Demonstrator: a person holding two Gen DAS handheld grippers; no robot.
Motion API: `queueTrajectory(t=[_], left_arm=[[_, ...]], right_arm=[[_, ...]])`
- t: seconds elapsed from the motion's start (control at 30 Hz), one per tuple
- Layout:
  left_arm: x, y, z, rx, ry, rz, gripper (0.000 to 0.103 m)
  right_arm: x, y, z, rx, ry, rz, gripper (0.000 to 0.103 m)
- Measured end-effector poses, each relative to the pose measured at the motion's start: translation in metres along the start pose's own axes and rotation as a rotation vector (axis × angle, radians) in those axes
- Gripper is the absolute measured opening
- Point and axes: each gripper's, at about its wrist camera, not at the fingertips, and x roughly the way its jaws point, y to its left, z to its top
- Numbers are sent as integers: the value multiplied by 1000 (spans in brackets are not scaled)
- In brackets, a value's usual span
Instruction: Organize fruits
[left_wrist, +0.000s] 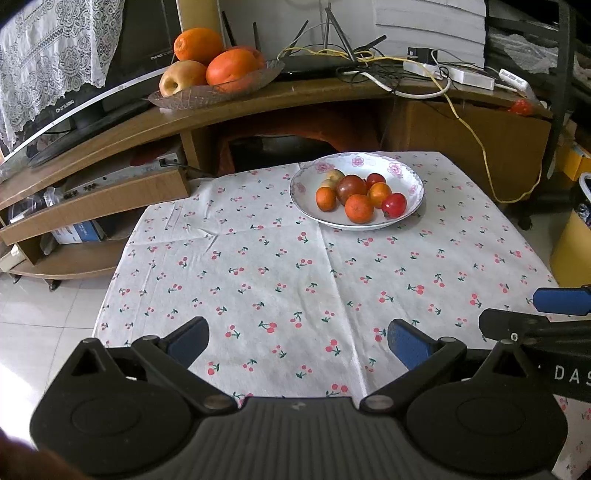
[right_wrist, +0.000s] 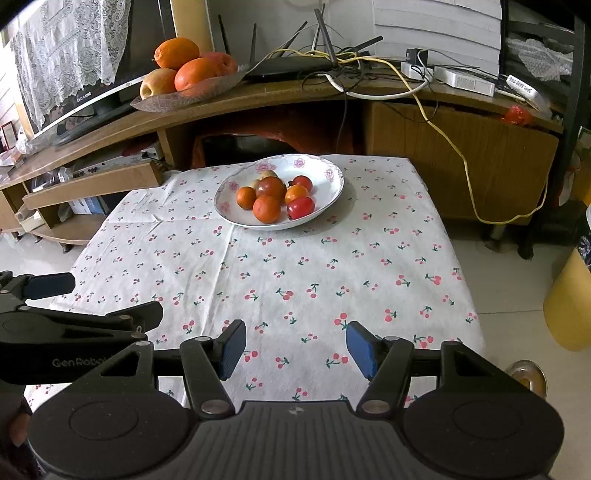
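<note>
A white flowered plate stands at the far side of the cherry-print tablecloth. It holds several small fruits: orange ones, red ones, a dark red-brown one and pale yellowish ones at the back. My left gripper hovers open over the cloth's near edge, nothing between its blue pads. Beside it on the right, my right gripper is open and empty too. Both are well short of the plate.
A glass dish with oranges and an apple sits on the wooden TV stand behind the table. A router and tangled cables lie on that stand. A yellow container stands on the floor at the right.
</note>
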Motion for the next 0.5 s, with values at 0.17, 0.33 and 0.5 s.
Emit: queueTrajectory(t=[0.17,0.33,0.5], left_arm=[[0,-1,-4,-2,8,1,103],[0,-2,-6,-1,15,-1,103],[1,-2,-6,-1,16,-4,103]], right_arm=[[0,1,-3,-1,8,-4,60],[0,2,-5,-2,19,-6,60],[0,1,-6,0,20,-8,60]])
